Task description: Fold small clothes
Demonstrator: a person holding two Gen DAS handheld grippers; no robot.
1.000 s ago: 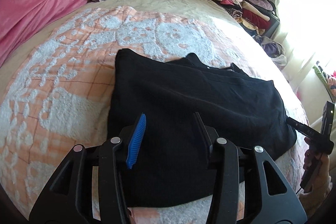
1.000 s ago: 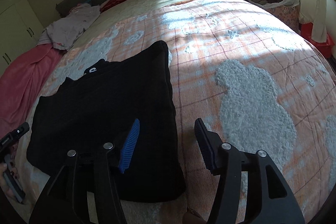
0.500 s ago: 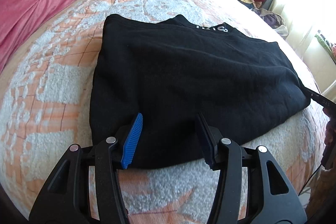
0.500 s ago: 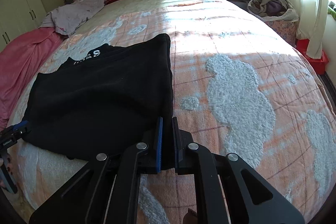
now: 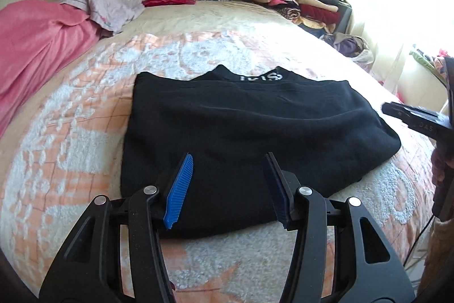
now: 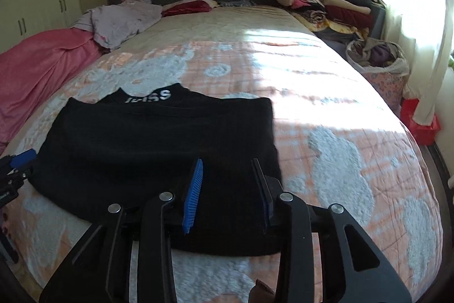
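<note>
Black garment flat beyond parted fingers

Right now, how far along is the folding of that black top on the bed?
Partly done: the black top lies flat on the bedspread as a broad rectangle, collar lettering at the far edge, no sleeves sticking out. In hand: nothing; the right gripper, jaws just reopened, and the left gripper both hover open over its near edge. Left: probably another fold or two, then stacking.
</note>
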